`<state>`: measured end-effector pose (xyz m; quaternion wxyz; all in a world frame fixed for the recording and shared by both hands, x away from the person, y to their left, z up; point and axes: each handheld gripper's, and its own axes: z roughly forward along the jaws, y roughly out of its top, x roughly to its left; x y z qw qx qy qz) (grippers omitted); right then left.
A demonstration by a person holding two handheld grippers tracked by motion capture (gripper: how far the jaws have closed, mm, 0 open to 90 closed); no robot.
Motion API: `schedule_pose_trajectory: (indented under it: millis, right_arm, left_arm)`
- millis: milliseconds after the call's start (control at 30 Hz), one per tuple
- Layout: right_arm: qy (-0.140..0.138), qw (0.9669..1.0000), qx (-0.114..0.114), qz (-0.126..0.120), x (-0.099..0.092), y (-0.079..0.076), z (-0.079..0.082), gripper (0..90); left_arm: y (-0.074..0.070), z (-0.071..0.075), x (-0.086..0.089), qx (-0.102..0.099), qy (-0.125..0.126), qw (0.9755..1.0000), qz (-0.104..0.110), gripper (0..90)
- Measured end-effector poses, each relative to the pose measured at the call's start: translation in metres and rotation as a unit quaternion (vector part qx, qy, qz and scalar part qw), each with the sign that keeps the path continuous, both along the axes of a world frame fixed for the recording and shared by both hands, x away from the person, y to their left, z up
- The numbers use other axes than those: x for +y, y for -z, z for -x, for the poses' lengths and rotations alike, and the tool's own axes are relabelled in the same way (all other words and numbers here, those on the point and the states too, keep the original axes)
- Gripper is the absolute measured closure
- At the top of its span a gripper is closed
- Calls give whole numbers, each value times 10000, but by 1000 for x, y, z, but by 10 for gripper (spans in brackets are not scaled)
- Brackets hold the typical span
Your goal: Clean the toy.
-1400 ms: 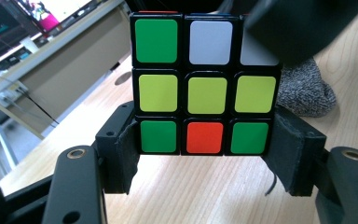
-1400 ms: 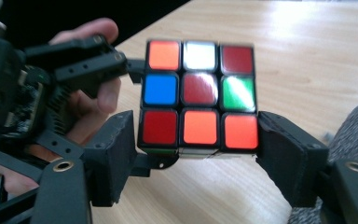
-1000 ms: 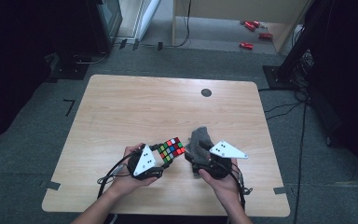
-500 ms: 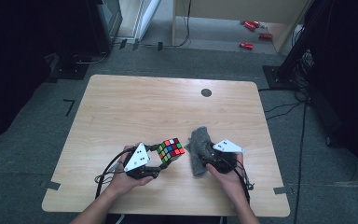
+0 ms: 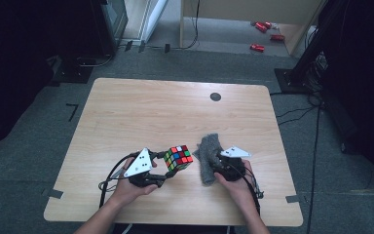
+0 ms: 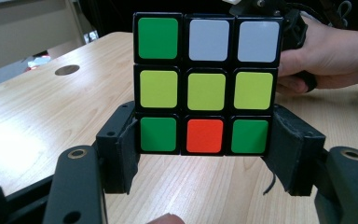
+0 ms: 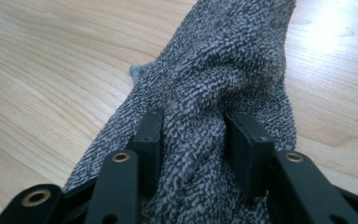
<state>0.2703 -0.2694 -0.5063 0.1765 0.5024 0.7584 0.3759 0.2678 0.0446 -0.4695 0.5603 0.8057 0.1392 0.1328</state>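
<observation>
The left gripper (image 5: 168, 170) was clamped on the rigid, smooth puzzle cube (image 5: 178, 157) near the table's (image 5: 141, 112) 6 o'clock edge. At the cube's 3 o'clock, the right gripper (image 7: 193, 140) had just been closing, pinching a fold of the soft, limp grey cloth (image 7: 223, 70), best taken bunched.

A scrambled 3x3 cube (image 5: 178, 157) stands upright near a crumpled grey cloth (image 5: 207, 152) on the table.
</observation>
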Motion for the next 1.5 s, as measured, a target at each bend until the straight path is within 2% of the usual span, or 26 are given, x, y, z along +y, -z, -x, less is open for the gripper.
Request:
schedule_pose_trajectory:
  millis: [67,167,267,400,500,567,667,733,800,833,867,1033,1100,1367,1500]
  right_arm:
    - [-4,10000,18,43,1,0,0,653]
    - [-47,9999,-28,145,3,-3,0,718]
    - [7,9997,-191,-163,1,-11,4,738]
    - [-1,9963,-653,-565,1,-34,17,739]
    - [-180,9903,-1066,-871,5,-57,31,738]
    - [-342,9855,-1245,-1099,9,-71,39,738]
    - [-785,9745,-1458,-1514,20,-90,53,736]
    - [-1048,9692,-1540,-1608,29,-95,58,736]
    - [-1312,9646,-1506,-1723,39,-97,62,734]
    - [-1383,9640,-1454,-1745,42,-96,62,733]
    - [-1398,9646,-1413,-1732,45,-93,62,731]
    - [-1276,9596,-1103,-2252,36,-80,52,732]
    - [-1217,9587,-1008,-2363,32,-78,50,731]
    - [-1210,9577,-962,-2429,32,-78,46,729]
    - [-1174,9531,-784,-2678,33,-73,43,735]
  left_arm:
    - [0,-1,0,57,-45,10000,6,353]
    - [0,-2,0,191,22,9998,82,353]
    - [-2,-3,1,322,142,9992,200,353]
    - [-3,-3,0,384,227,9987,231,353]
    - [-2,-2,-2,320,231,9991,163,353]
    - [-1,-2,-4,265,202,9994,95,352]
    - [1,0,-7,193,224,9996,-40,353]
    - [1,2,-10,199,263,9995,-36,352]
    - [1,2,-11,319,354,9988,72,352]
    - [1,2,-11,395,419,9982,162,352]
    - [1,2,-11,393,433,9982,137,352]
    - [1,1,-10,455,528,9974,151,353]
    - [0,2,-9,470,545,9972,196,353]
    - [-2,3,-5,397,513,9977,213,353]
    - [0,4,-7,414,472,9979,144,352]
